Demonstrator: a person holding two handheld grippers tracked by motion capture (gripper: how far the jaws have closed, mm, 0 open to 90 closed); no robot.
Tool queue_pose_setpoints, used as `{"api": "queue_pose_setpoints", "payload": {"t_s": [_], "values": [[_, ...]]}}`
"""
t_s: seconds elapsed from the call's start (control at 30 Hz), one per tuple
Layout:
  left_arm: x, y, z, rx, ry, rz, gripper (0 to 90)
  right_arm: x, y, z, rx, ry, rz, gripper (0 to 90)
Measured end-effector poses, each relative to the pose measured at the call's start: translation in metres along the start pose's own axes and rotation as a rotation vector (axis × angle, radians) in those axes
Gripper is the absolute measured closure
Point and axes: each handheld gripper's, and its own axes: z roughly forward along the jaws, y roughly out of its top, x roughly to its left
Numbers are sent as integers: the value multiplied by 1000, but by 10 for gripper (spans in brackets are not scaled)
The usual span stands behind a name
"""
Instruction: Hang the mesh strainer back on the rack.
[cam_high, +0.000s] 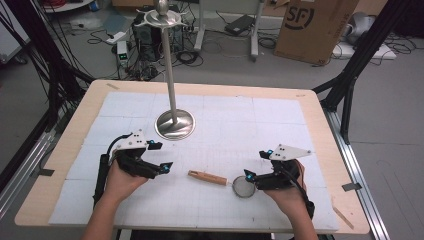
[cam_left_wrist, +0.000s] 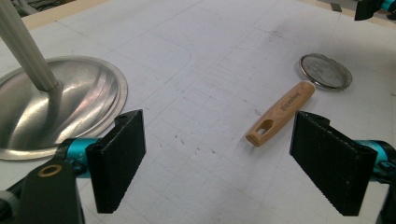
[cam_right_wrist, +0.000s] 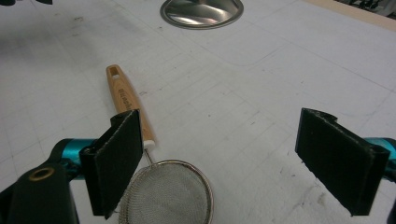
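Left gripper (cam_high: 161, 156) gapes with nothing between its jaws; right gripper (cam_high: 253, 168) gapes beside the strainer (cam_high: 243, 186); stand base (cam_high: 174, 124) sits well apart.

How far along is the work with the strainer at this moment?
Done: nothing visibly; the strainer lies flat on the table mat, apart from the metal stand. In hand: both the left gripper and right gripper are open and hold nothing. Left: grasping and moving it.
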Motion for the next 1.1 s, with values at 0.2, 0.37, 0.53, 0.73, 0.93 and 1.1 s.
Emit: {"api": "queue_pose_setpoints", "payload": {"t_s": [0.2, 0.37, 0.53, 0.73, 0.93, 1.1], "values": [[1, -1, 0, 3, 9, -10, 185, 2, 0, 3, 6, 6, -7, 143], [2, -1, -2, -4, 19, -14, 182, 7, 0, 8, 32, 15, -37, 144], [0, -1, -4, 0, 21, -7, 177, 12, 2, 13, 42, 31, -53, 143], [2, -2, -6, -12, 28, -18, 171, 21, 2, 28, 112, 44, -77, 144], [3, -2, -9, -35, 19, -27, 165, 33, 4, 47, 162, 72, -107, 144], [4, -2, -15, -58, 21, -35, 162, 40, 6, 62, 207, 87, -124, 160]]}}
